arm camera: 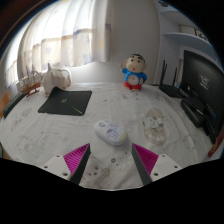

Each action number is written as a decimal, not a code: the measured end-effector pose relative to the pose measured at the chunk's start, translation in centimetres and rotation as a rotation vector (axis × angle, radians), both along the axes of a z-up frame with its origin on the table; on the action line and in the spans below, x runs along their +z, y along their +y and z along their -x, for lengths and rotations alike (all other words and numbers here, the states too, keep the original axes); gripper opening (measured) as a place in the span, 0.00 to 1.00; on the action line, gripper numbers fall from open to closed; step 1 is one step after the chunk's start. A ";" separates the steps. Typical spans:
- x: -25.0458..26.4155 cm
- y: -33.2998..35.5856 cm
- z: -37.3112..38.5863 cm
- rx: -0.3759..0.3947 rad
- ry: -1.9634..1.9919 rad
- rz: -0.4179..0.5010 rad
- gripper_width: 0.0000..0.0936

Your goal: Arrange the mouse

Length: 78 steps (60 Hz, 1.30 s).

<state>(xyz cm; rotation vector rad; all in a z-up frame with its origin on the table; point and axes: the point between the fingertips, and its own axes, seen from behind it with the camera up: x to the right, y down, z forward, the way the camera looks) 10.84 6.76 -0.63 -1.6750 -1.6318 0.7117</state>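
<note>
Magenta pads line the inner faces of the two fingers of the gripper, which stand well apart and hold nothing (the gap between them is wide, with bare cloth showing through it). Just ahead of the fingers, roughly in line with the middle of that gap, a white mouse lies on a pale patterned tablecloth, touched by neither finger. Beside the mouse, on the right-finger side, a small clear glass-like object sits on the cloth; its exact nature cannot be told. Farther out on the left-finger side, a black mouse mat lies flat, well apart from the mouse, and beyond it stands a white figurine. Beyond the mouse, toward the far edge of the table, a cartoon figure in blue and red stands upright. On the far right-finger side a dark monitor rises, and pale curtains hang behind the table.
</note>
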 end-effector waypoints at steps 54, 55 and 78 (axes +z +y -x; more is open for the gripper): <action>-1.4 3.2 9.9 0.076 -0.020 0.045 0.52; -1.3 3.3 9.9 0.072 -0.018 0.041 0.49; 4.9 4.1 11.5 0.018 -0.007 0.030 0.38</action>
